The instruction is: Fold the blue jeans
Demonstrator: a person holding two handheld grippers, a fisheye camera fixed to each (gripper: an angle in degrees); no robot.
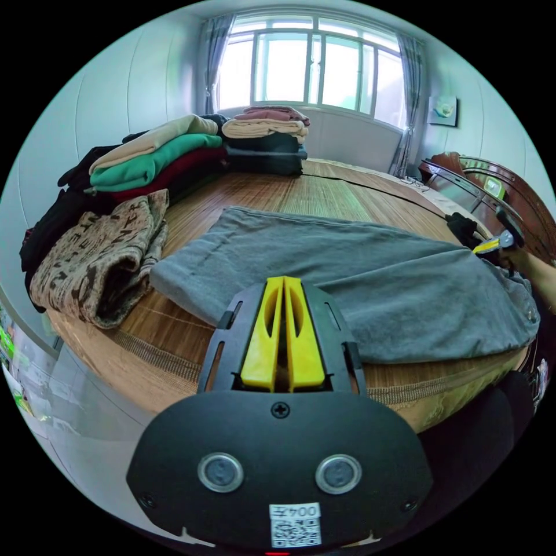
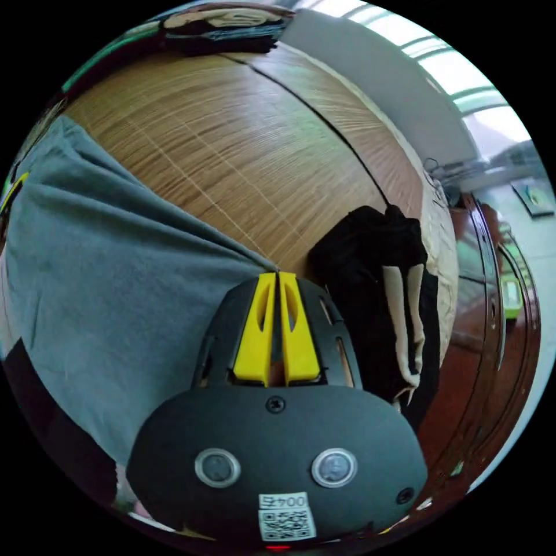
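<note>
The grey-blue jeans (image 1: pixel 347 272) lie spread flat across a bamboo mat (image 1: pixel 289 191). My left gripper (image 1: pixel 284 281) is shut, its yellow jaws together with the tips over the near edge of the jeans; no cloth shows between them. At the far right end of the jeans, my right gripper (image 1: pixel 491 245) meets the cloth, with a person's arm behind it. In the right gripper view the right gripper (image 2: pixel 277 273) is shut on a corner of the jeans (image 2: pixel 116 260), and the cloth draws to a point at its tips. The left gripper (image 2: pixel 13 191) peeks in at the cloth's left edge.
Stacks of folded clothes (image 1: pixel 156 156) and a brown lettered garment (image 1: pixel 98 260) sit on the left of the mat, with another stack (image 1: pixel 266 139) at the back by the window (image 1: pixel 313 63). A black and cream garment (image 2: pixel 382 289) lies beside the right gripper. Dark wooden furniture (image 1: pixel 492 185) stands on the right.
</note>
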